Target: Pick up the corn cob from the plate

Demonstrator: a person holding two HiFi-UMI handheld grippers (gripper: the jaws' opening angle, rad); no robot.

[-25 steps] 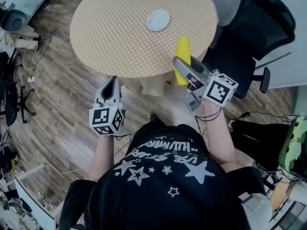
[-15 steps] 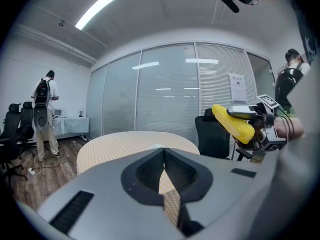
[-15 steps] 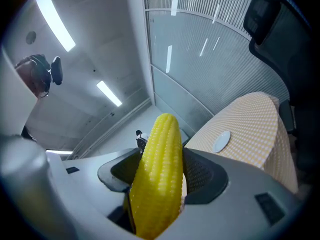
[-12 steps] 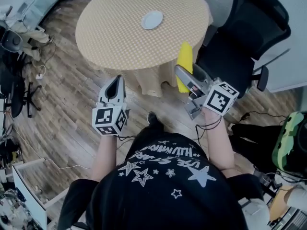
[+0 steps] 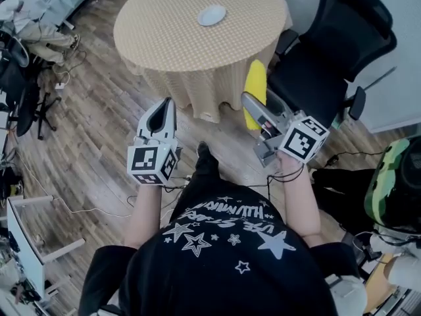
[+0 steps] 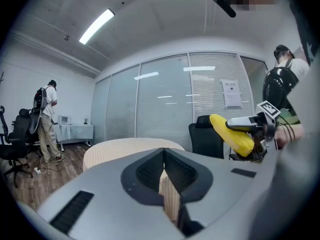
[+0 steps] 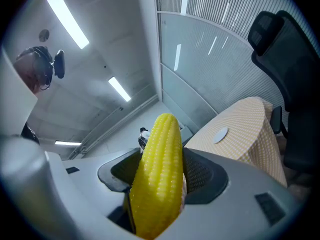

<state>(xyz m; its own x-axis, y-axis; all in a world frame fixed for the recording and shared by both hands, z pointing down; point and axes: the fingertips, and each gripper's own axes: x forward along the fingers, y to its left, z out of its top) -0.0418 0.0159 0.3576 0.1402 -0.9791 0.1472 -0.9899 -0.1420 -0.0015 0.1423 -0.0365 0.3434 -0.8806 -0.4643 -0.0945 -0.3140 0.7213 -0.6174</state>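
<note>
We count two grippers, one corn cob (image 5: 256, 84), one white plate (image 5: 212, 15), one round desk (image 5: 177, 41) and one black chair (image 5: 329, 58). Our right gripper (image 5: 252, 103) has its jaws wide, clamped on the cob, up in the air off the desk's near right edge, beside the chair. The left gripper (image 5: 164, 105) has its jaws pressed together, with nothing in them. The shirt print (image 5: 220, 212) sits upside down and we can't read it. Bare wood floor (image 5: 99, 130) lies open before the desk.

Corn cob (image 7: 157, 174): glossy yellow, plastic-looking, bumpy kernel rows. Left gripper (image 6: 163, 159) & right gripper (image 7: 161, 156): matt grey plastic shells, black ribbed pads (image 6: 145, 171). Table (image 5: 191, 41): matt checked cloth cover. Plate (image 5: 212, 15): smooth, white. Floor (image 5: 99, 130): wood planks, slight sheen. Chair (image 5: 342, 38): black mesh.
</note>
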